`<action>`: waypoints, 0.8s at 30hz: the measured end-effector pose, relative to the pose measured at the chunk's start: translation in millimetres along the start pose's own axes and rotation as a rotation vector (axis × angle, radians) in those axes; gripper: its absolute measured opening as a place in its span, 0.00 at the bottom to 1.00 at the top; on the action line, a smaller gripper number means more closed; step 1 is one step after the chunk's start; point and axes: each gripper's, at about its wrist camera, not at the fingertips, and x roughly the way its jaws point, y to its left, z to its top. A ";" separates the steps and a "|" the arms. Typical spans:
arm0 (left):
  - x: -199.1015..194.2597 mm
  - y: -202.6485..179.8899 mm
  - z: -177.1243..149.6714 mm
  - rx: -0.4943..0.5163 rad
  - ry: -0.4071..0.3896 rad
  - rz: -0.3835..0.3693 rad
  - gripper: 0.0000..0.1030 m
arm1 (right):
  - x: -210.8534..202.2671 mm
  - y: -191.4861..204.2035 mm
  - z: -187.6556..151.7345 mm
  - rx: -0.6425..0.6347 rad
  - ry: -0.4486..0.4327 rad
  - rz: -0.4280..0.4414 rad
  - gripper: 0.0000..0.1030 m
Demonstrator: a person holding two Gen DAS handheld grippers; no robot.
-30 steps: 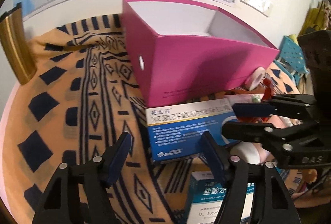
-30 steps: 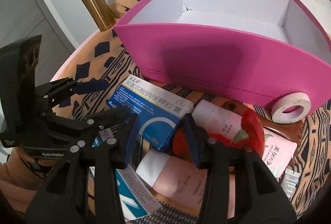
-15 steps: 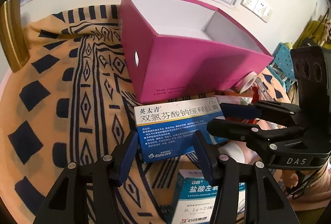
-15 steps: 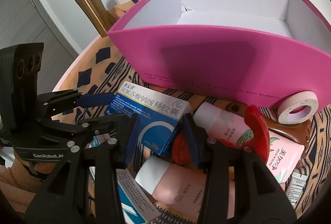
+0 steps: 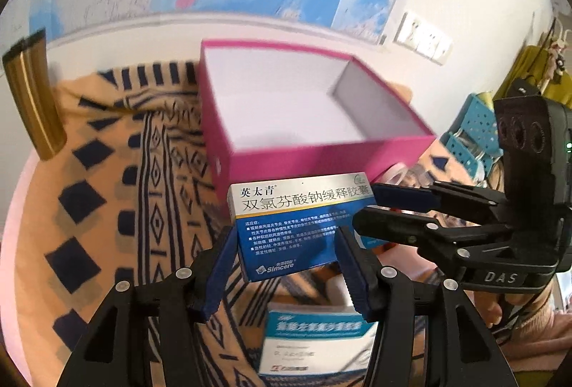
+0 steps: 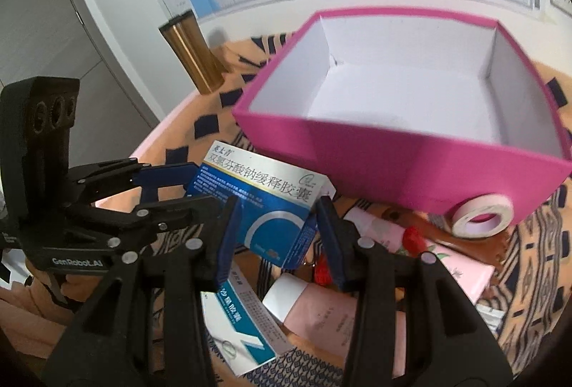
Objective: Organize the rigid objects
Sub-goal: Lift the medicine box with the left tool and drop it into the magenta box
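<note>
Medicine box (image 5: 286,226), blue and silver with Chinese print, is raised off the patterned cloth (image 5: 107,208) and sits at the 6 o'clock side of the open pink box (image 5: 321,158), just short of that box's near wall. Both tongs meet at this carton. In the left wrist view the left gripper (image 5: 286,265) stands partly open, its blue pads flanking the carton's lower edge; the left pad lies close against the carton's left side, while the right pad appears just clear of it, so a firm hold cannot be confirmed. The right gripper (image 5: 371,208) enters from 3 o'clock with its fingers narrow and stacked at the carton's right end. In the right wrist view the right gripper (image 6: 275,233) brackets the carton's near corner, both pads at or touching its sides, while the left gripper (image 6: 168,186) reaches in from 9 o'clock to the carton's far end. The pink box interior is white and bare, giving open room at 12 o'clock. A tape roll (image 6: 481,215) leans against the pink box's outer wall at 4 o'clock. A second medicine box (image 5: 314,340) lies flat below the carton at 6 o'clock. Pink bottles (image 6: 321,312) and a red item (image 6: 414,236) crowd the cloth at 5 o'clock. A gold tumbler (image 5: 34,97) stands at 10 o'clock, well apart.
</note>
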 end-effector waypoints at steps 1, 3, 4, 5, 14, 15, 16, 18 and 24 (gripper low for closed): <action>-3.9 -3.4 4.2 0.006 -0.012 0.000 0.55 | -5.2 -1.0 1.7 -0.002 -0.011 0.000 0.45; -10.5 -9.6 13.6 0.020 -0.034 -0.002 0.55 | -15.8 -1.7 7.7 -0.005 -0.037 0.007 0.45; -11.5 -11.5 17.3 0.023 -0.041 -0.004 0.55 | -20.9 -2.1 10.5 -0.007 -0.050 0.008 0.45; -13.7 -14.4 22.3 0.028 -0.050 -0.009 0.55 | -26.2 -2.3 14.2 -0.011 -0.065 0.008 0.45; -5.5 -26.5 67.0 0.056 -0.107 0.019 0.62 | -44.9 -14.4 54.4 -0.036 -0.131 -0.010 0.45; -1.9 -25.2 72.4 0.050 -0.105 0.027 0.62 | -43.5 -17.8 58.8 -0.034 -0.133 -0.008 0.45; 1.0 -24.2 76.2 0.044 -0.100 0.033 0.62 | -42.2 -20.1 62.6 -0.034 -0.134 -0.009 0.45; 11.0 -20.1 83.7 0.032 -0.085 0.058 0.62 | -37.4 -27.2 70.4 -0.024 -0.128 0.002 0.45; 40.8 -8.9 88.9 -0.005 -0.012 0.088 0.59 | -14.9 -44.2 85.9 -0.001 -0.088 0.017 0.45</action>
